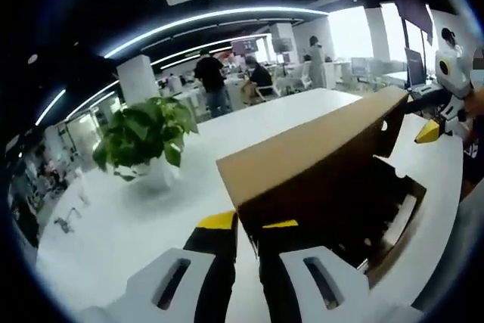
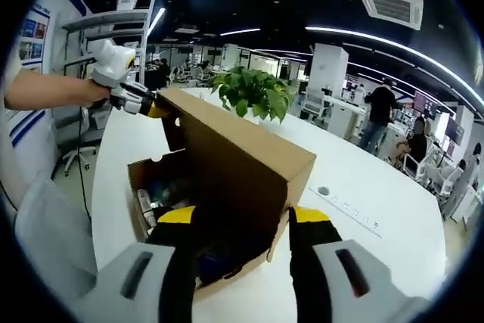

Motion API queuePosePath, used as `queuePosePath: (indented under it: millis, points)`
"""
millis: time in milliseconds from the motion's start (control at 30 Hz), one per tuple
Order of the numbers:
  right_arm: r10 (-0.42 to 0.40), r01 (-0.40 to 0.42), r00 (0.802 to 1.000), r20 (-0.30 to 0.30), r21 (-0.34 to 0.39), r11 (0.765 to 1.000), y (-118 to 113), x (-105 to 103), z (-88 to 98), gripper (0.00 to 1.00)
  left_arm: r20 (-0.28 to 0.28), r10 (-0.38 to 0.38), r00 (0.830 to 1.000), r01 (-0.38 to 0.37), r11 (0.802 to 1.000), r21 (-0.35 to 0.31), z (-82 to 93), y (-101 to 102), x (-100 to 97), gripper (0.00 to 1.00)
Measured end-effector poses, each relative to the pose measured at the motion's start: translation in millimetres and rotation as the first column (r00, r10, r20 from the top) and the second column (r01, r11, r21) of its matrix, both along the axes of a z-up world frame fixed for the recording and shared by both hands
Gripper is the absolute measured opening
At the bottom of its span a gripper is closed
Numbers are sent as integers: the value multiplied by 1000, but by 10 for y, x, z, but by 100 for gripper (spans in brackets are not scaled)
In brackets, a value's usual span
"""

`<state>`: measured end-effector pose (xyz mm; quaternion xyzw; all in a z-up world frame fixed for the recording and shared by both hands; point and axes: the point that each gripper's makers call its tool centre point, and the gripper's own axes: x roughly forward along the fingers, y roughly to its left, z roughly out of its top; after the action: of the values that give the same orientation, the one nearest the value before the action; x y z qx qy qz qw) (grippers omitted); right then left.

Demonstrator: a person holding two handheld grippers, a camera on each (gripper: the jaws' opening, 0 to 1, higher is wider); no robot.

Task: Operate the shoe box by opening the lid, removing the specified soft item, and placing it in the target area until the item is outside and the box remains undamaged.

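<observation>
A brown cardboard shoe box [image 1: 397,225] stands on the white table, its hinged lid [image 1: 302,149] raised. My left gripper [image 1: 249,223] has its yellow-tipped jaws nearly together, shut on the lid's near corner. The right gripper [image 1: 429,131] shows at the lid's far end, held by a hand. In the right gripper view my right gripper [image 2: 243,214] is open, its jaws wide apart on either side of the lid [image 2: 227,141] corner. The left gripper [image 2: 155,109] pinches the lid's far corner. Inside the box [image 2: 140,175] lie dark contents, too dim to identify.
A potted green plant [image 1: 144,134] [image 2: 253,92] stands on the table [image 1: 121,232] behind the box. A bare forearm [image 2: 45,90] reaches in from the left. Office desks with people [image 1: 212,81] lie beyond, and a chair [image 2: 76,156] stands by the table's edge.
</observation>
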<state>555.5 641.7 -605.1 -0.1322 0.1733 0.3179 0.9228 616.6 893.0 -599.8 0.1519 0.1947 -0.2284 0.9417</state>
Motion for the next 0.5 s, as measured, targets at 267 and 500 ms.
queuePosePath:
  millis: [267,500]
  points:
    - [-18,18,1000,2,50,999,-8,103,36,44,12,21,1000,-21,1000,-3,25,5,138,1]
    - [-60,60,998,-3,84,995,-64,241,19,39,19,24,1000,-23,1000,-10,40,12,237,1]
